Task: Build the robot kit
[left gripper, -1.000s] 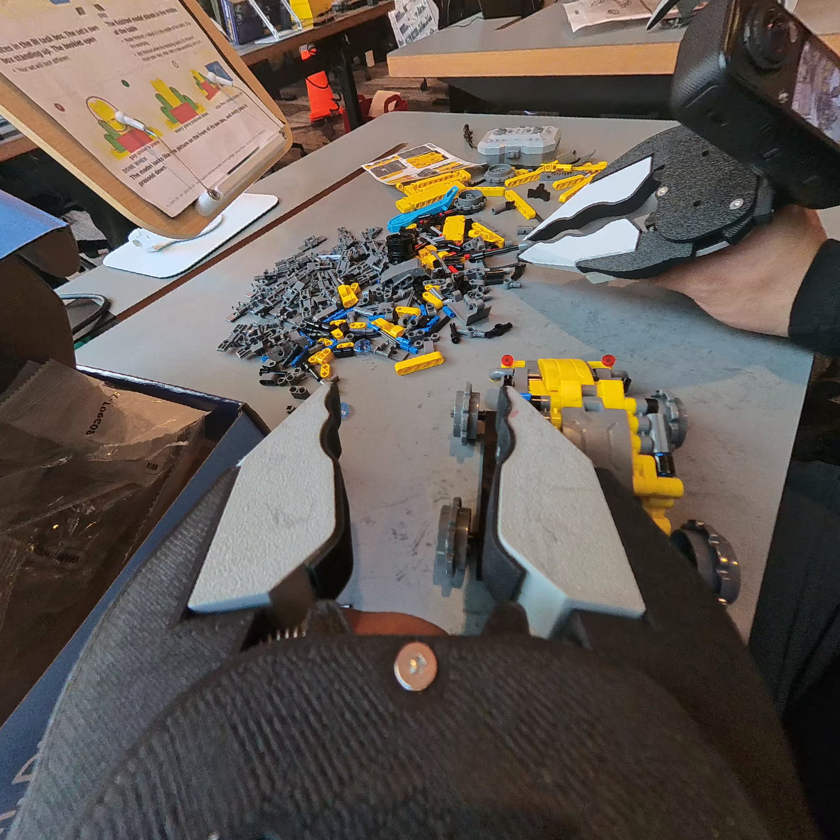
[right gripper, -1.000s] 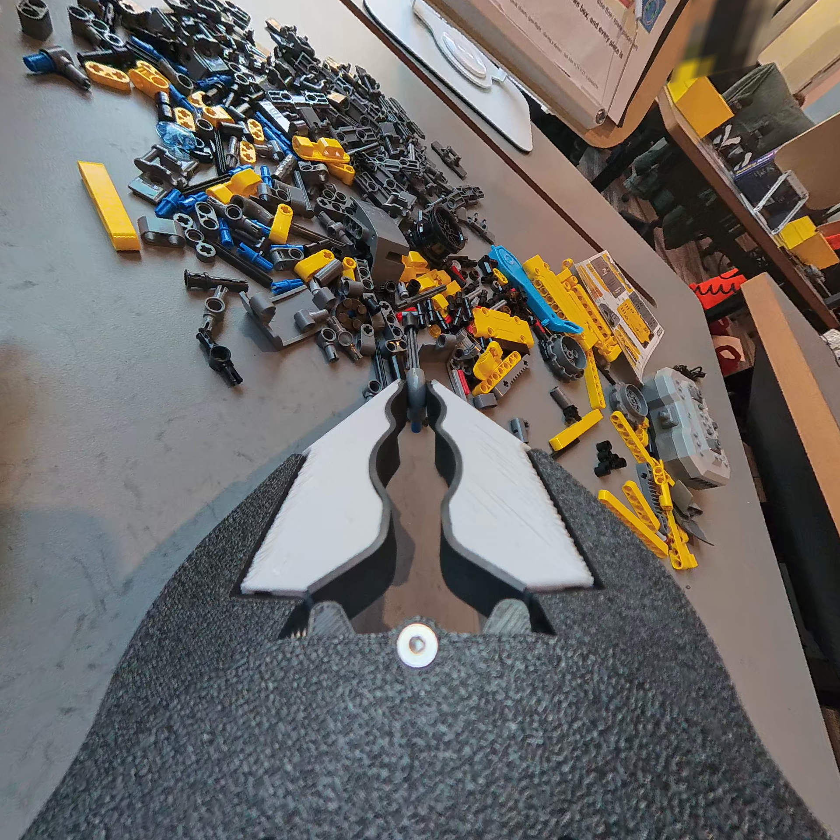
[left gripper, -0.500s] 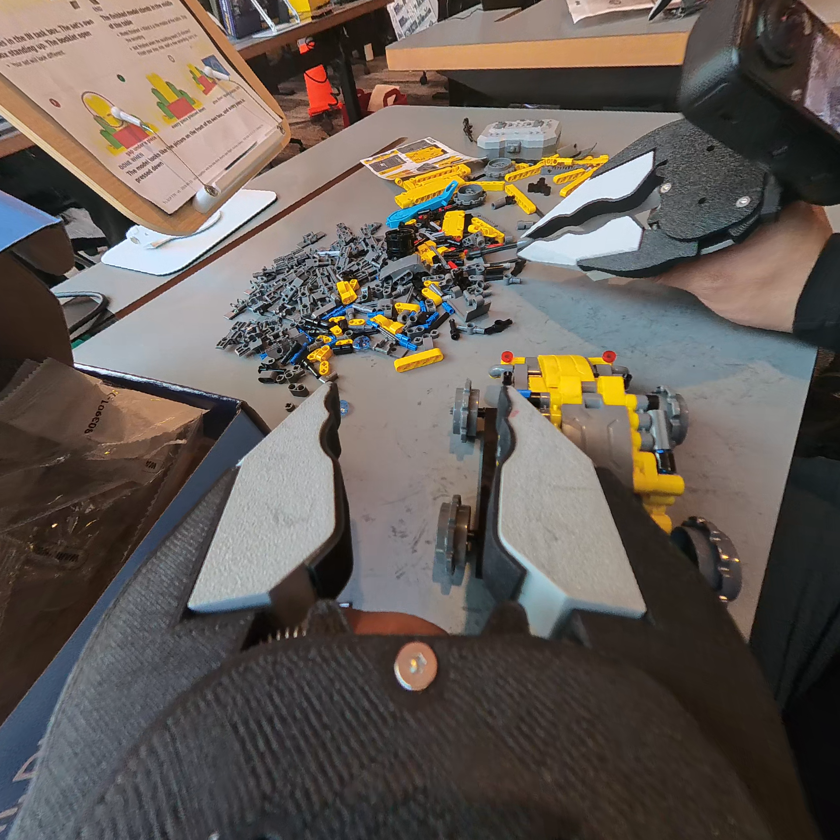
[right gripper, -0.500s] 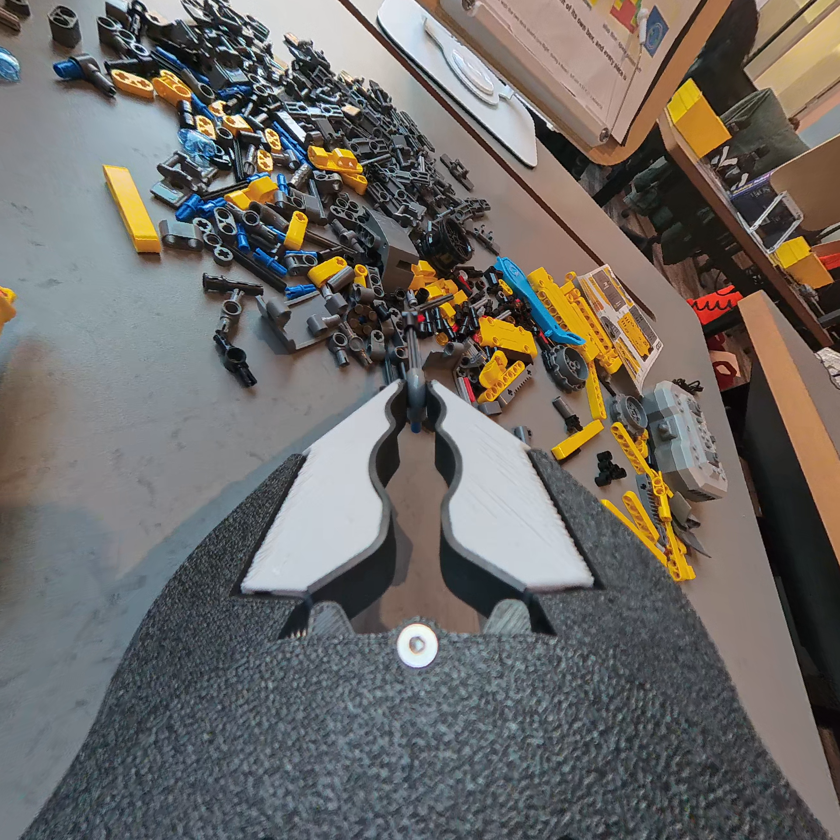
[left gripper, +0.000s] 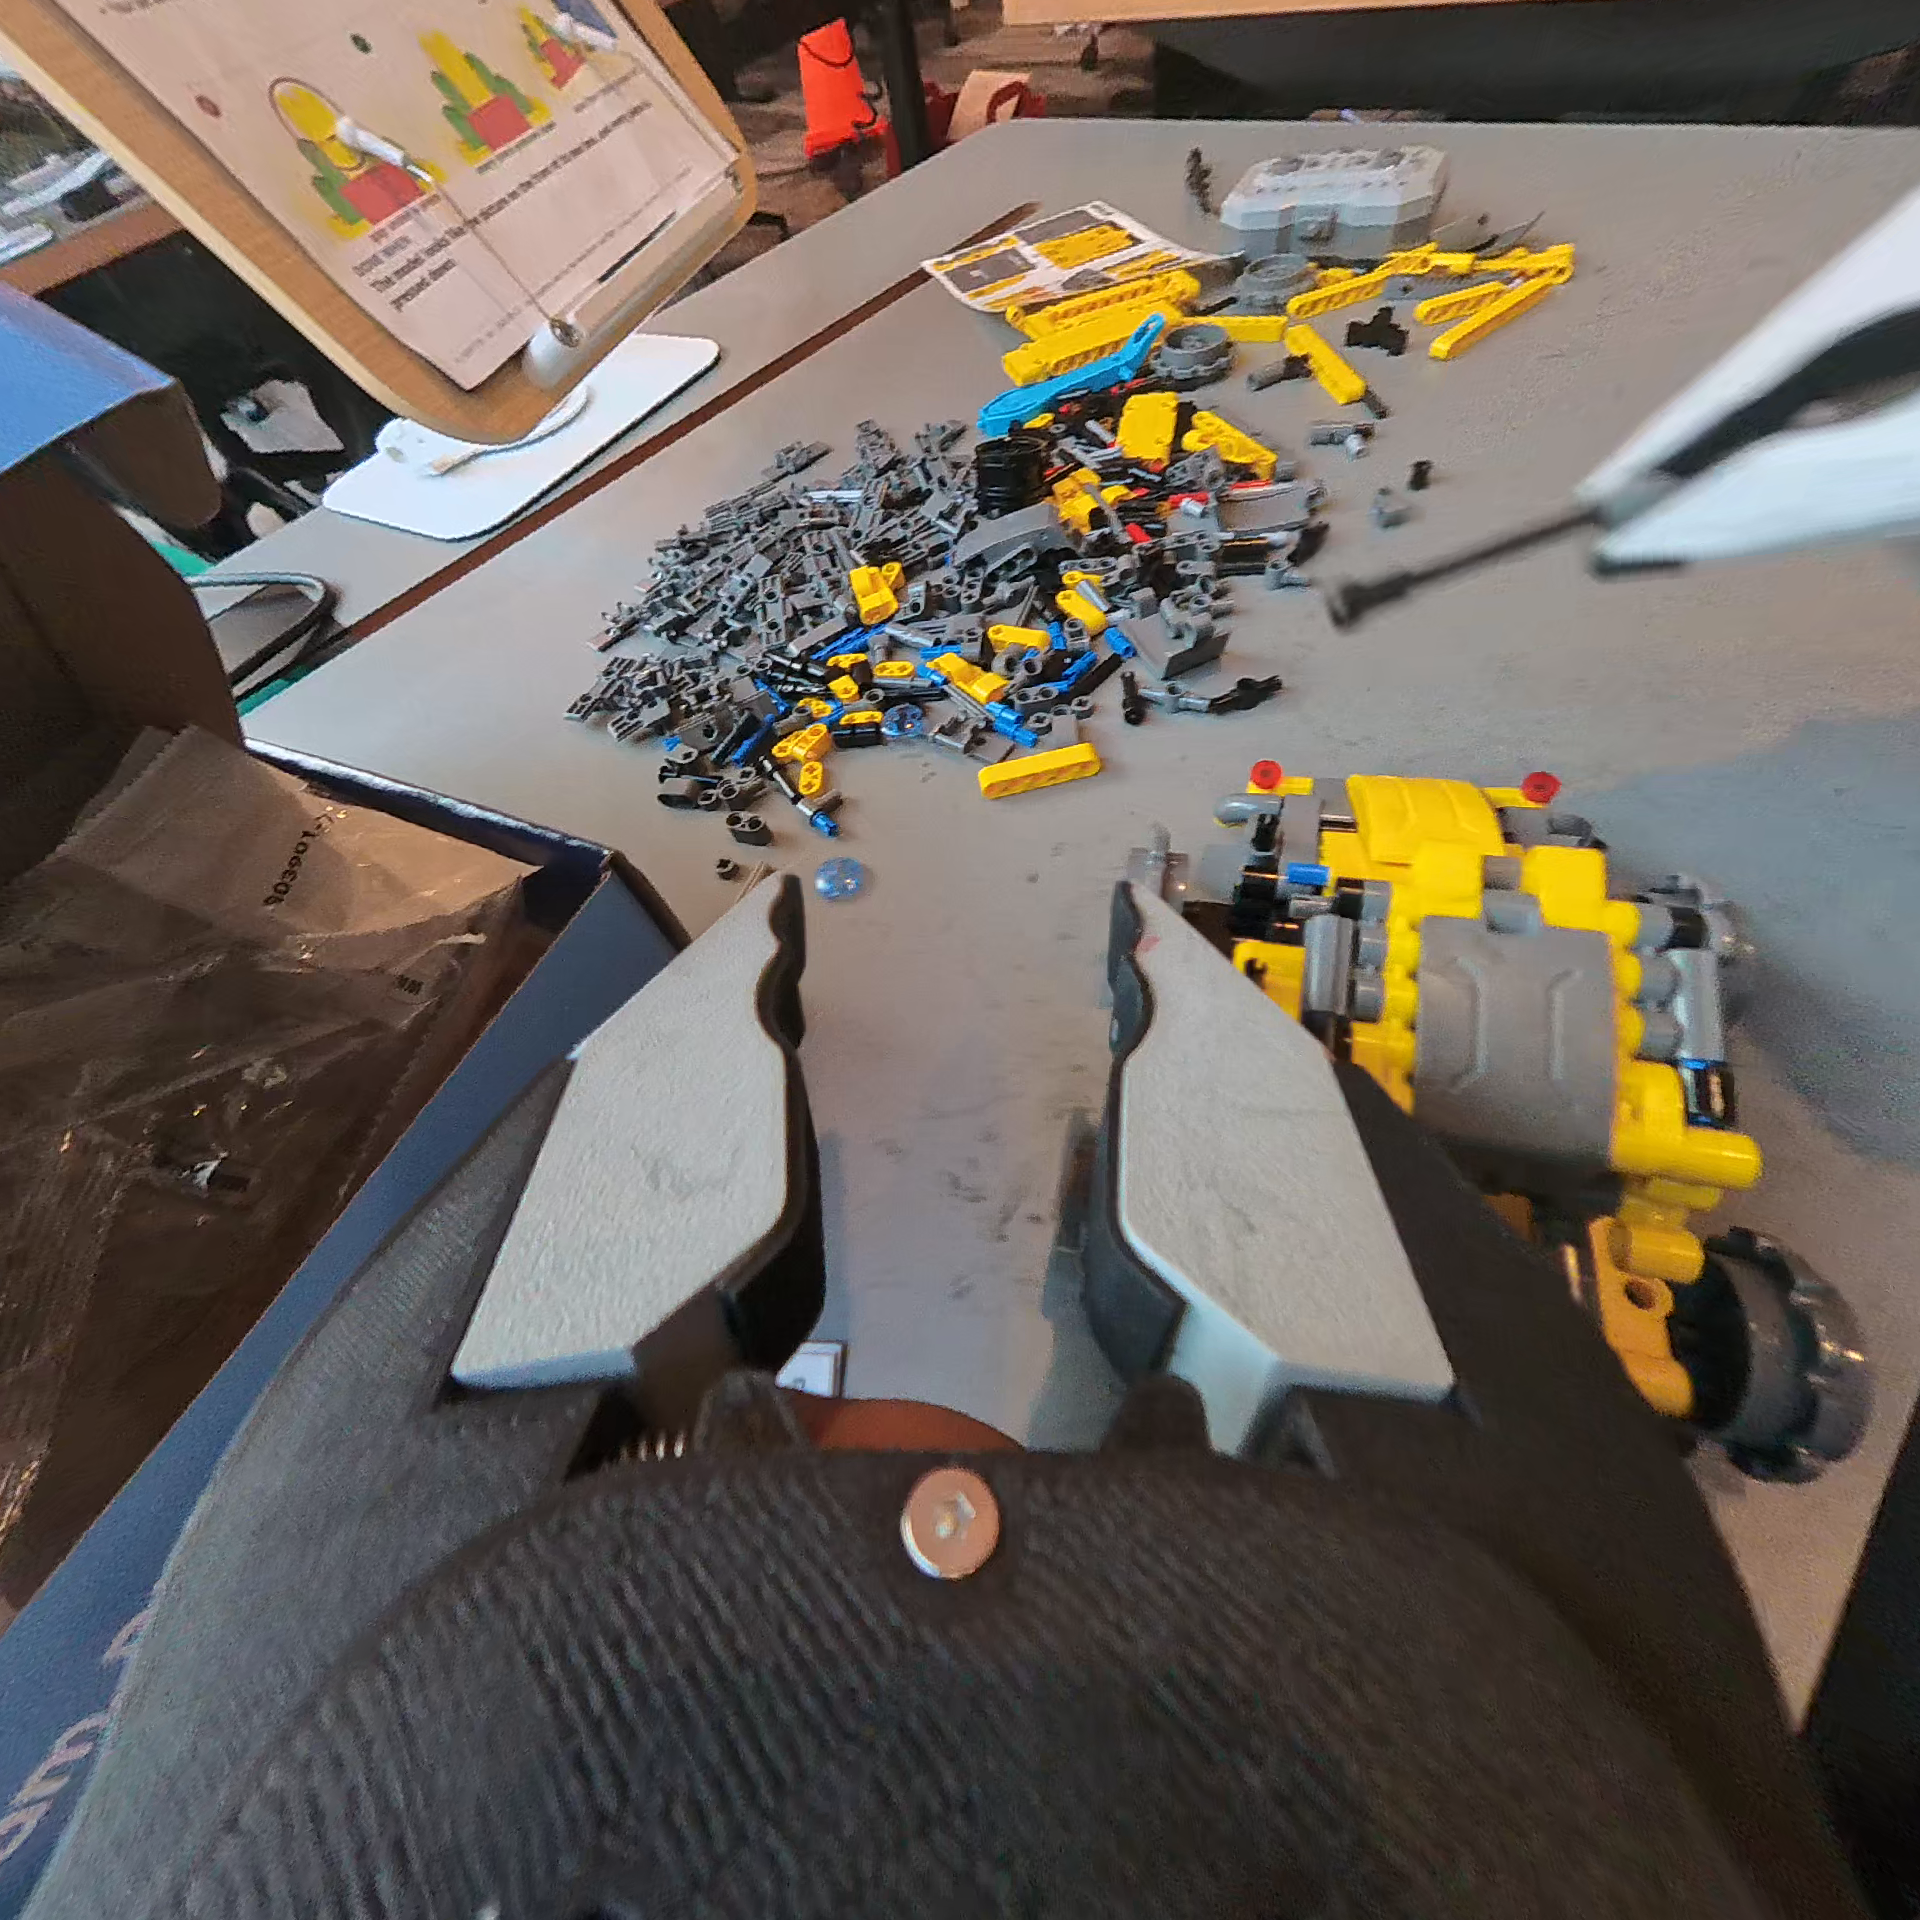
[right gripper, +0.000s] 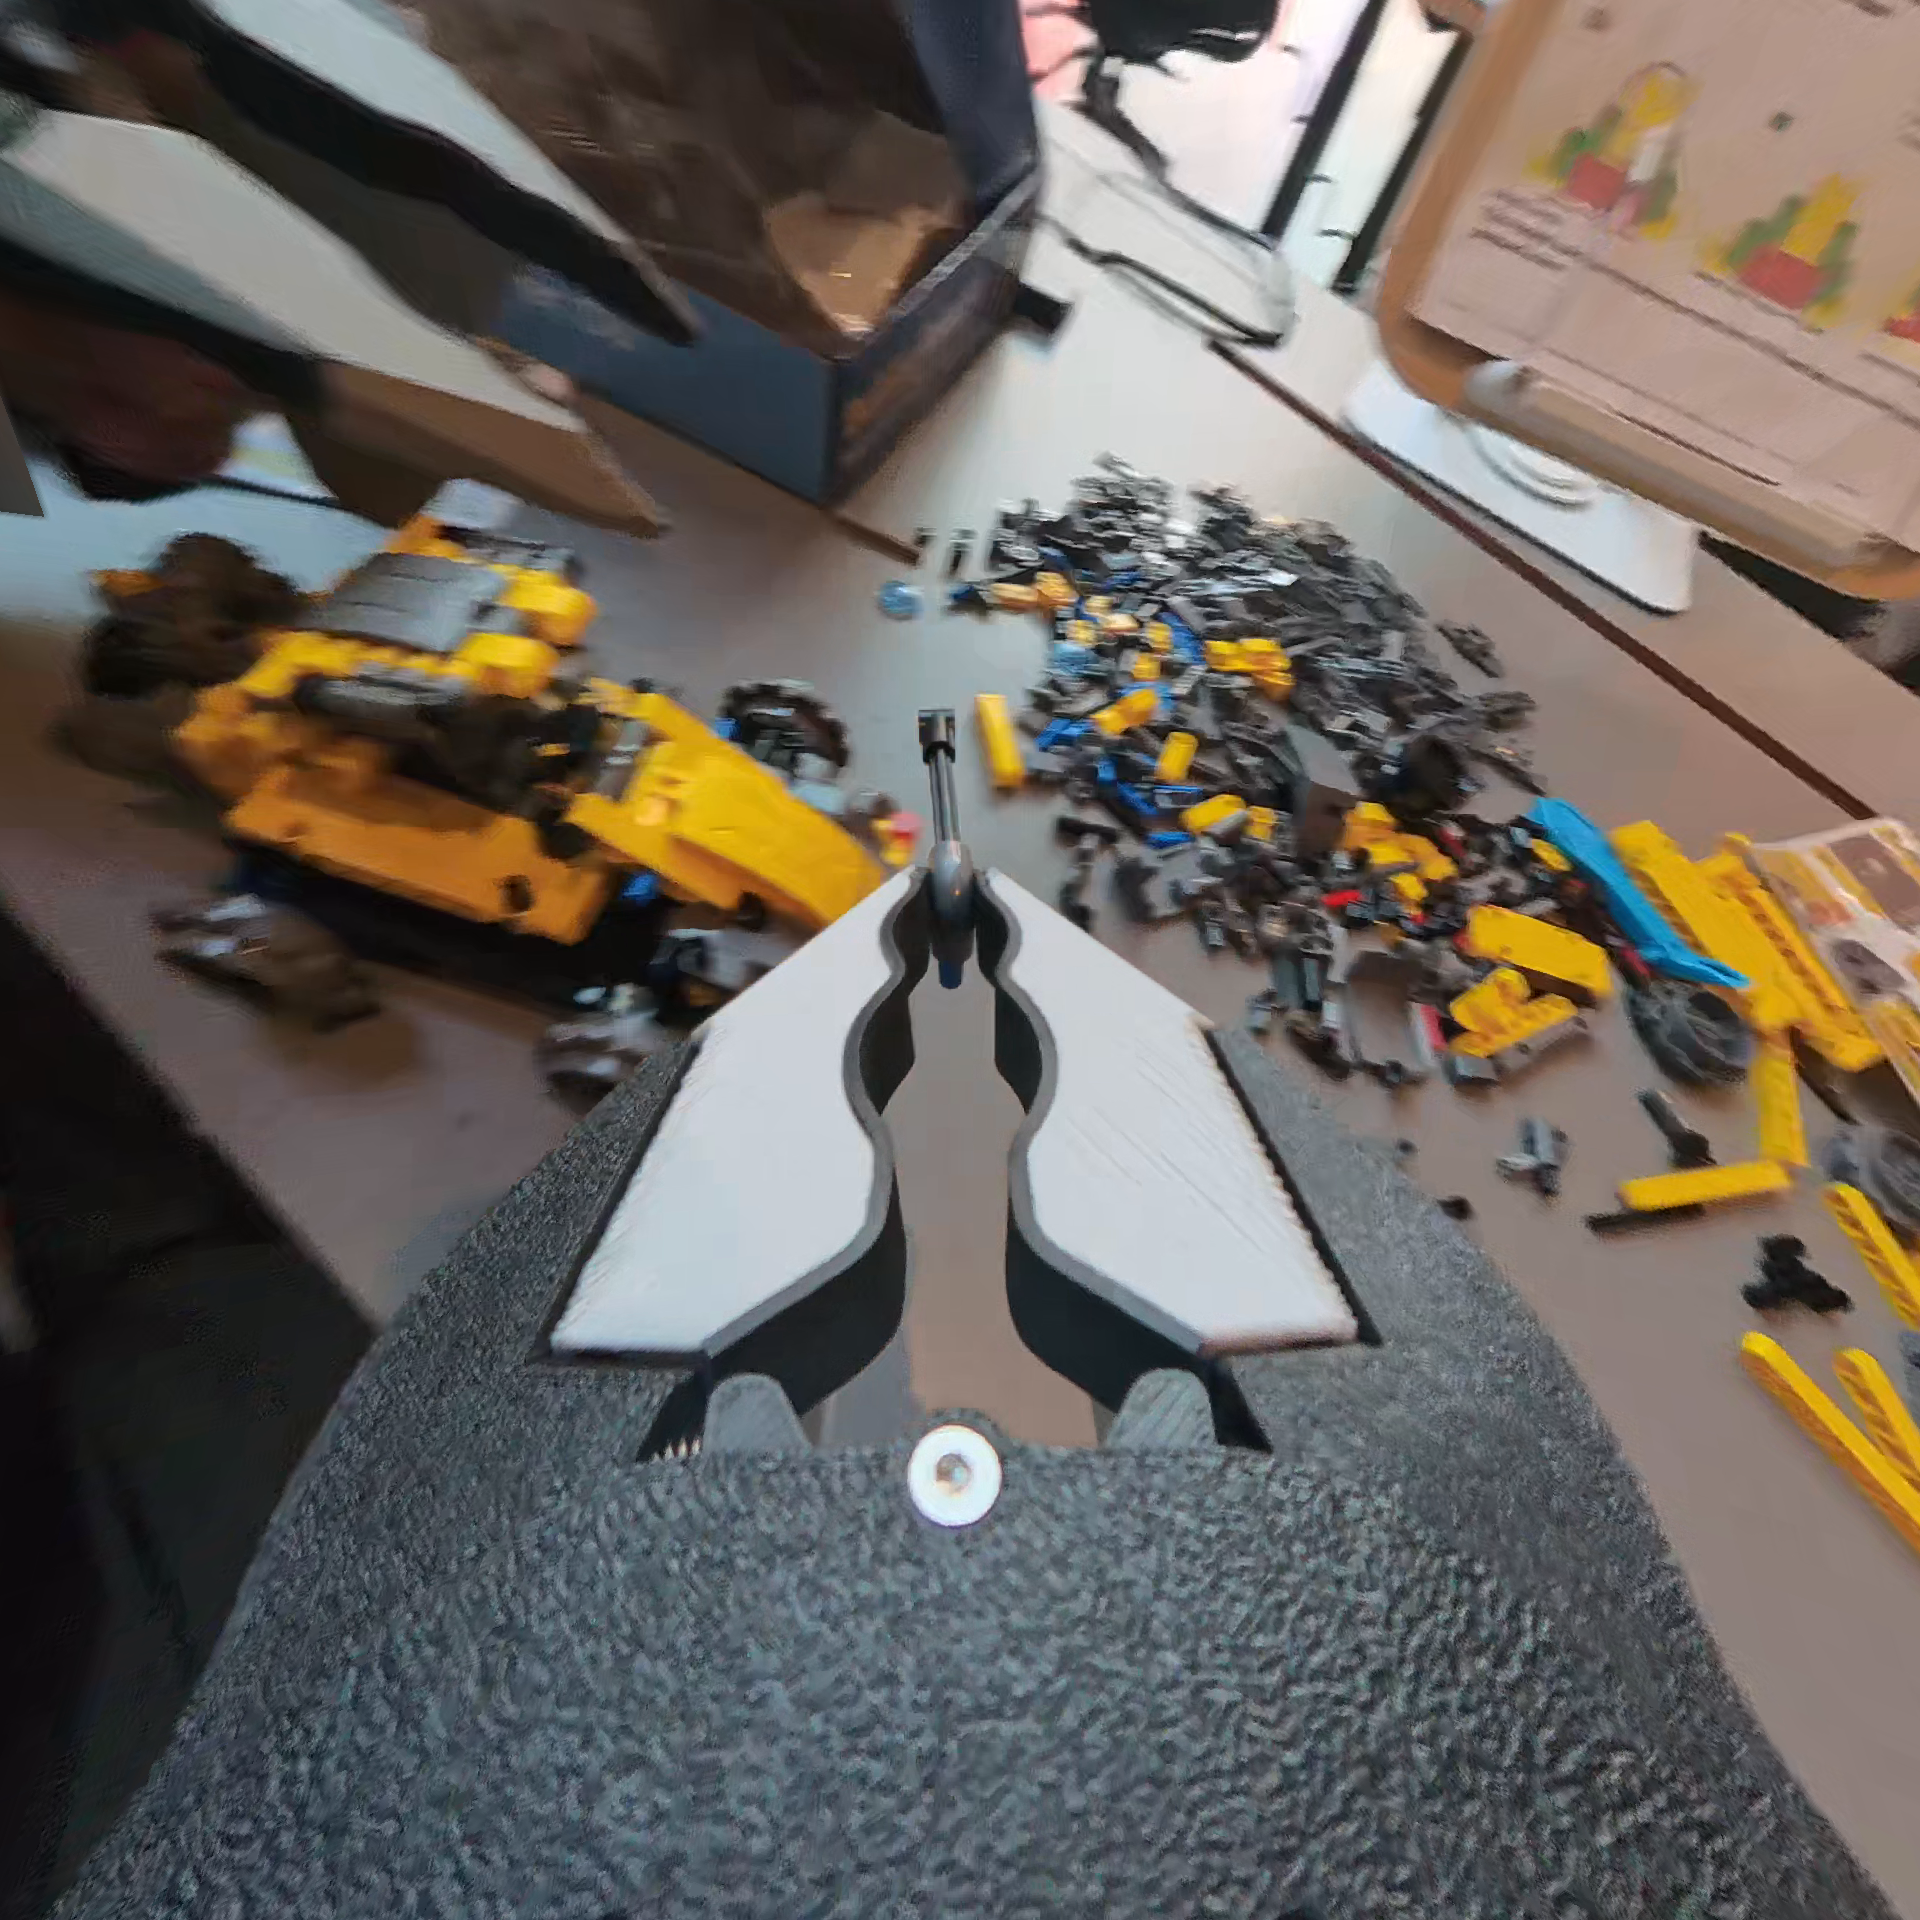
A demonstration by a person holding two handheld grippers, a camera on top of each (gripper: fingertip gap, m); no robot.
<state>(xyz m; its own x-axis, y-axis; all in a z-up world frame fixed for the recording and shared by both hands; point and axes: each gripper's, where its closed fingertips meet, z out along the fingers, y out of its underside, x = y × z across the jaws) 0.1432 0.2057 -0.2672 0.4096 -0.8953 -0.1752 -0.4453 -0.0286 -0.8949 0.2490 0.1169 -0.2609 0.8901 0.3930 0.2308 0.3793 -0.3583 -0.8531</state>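
Note:
My right gripper (right gripper: pixel 951 899) is shut on a thin dark axle piece (right gripper: pixel 943 790) that sticks out ahead of its tips above the table. It also shows in the left wrist view (left gripper: pixel 1756 457) at the upper right, with the axle (left gripper: pixel 1455 561) pointing at the pile of loose parts (left gripper: pixel 935 623). A half-built yellow and grey model vehicle (left gripper: pixel 1455 987) lies on the grey table (left gripper: pixel 1558 707). My left gripper (left gripper: pixel 956 914) is open and empty, its right finger (left gripper: pixel 1226 1143) against the model's left side. In the right wrist view the model (right gripper: pixel 436 748) lies left of the axle and the pile (right gripper: pixel 1247 707) lies right of it.
A dark blue box (left gripper: pixel 613 935) holding plastic bags stands at the left, close to my left gripper. An instruction sheet on a wooden stand (left gripper: pixel 416 187) is at the back left. A grey battery box (left gripper: pixel 1330 192), a leaflet (left gripper: pixel 1039 260) and yellow beams (left gripper: pixel 1455 301) lie at the far end.
My right gripper has lifted the axle out of the pile and swung left, toward the model. The model's grey gears no longer show between my left gripper's fingers.

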